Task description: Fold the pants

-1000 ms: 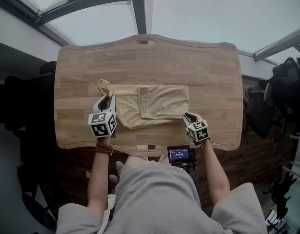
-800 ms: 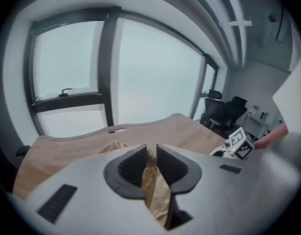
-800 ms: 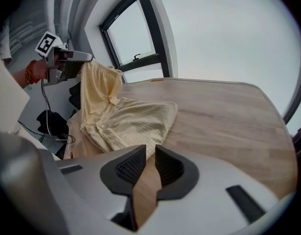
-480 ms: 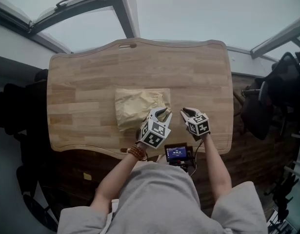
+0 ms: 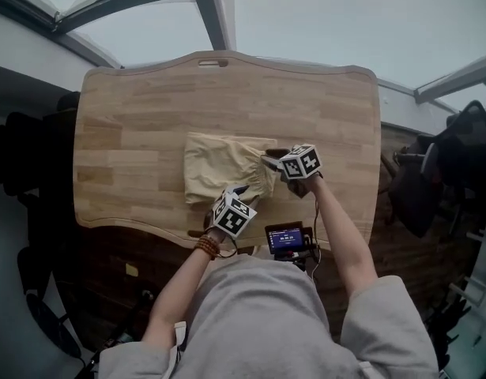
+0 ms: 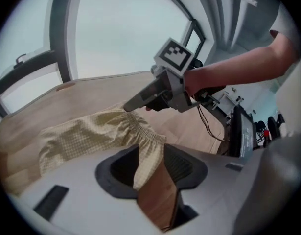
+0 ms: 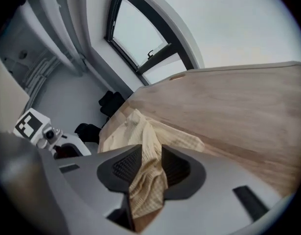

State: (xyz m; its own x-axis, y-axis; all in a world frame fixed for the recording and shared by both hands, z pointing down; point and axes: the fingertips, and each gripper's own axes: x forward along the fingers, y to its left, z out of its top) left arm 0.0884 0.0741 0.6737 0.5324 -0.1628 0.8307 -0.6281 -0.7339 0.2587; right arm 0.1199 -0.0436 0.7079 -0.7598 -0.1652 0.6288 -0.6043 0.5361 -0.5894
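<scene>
Pants [image 5: 223, 166] lay as a compact folded bundle near the middle of the wooden surface [image 5: 132, 109], its long axis running left to right as the head view showed it; both grippers sat at the bundle's right end, so the cloth lay leftward of each. Right gripper [image 5: 269, 163] was at the right edge, pointing left into the gathered band; its jaws were opening, though bunched fabric filled the gap and touched both pads. Left gripper [image 5: 239, 189] was at the near right corner, closer to the person; its jaws were opening too, a hanging flap of hem between them, bare wood showing beside the cloth, so no squeeze on it. Judgement: fold looked done or nearly so, this being the let-go; withdrawal should go rightward and toward the person, away from the bundle, since any pull leftward or upward risked dragging the top layer open; right gripper was the one likelier to snag.
</scene>
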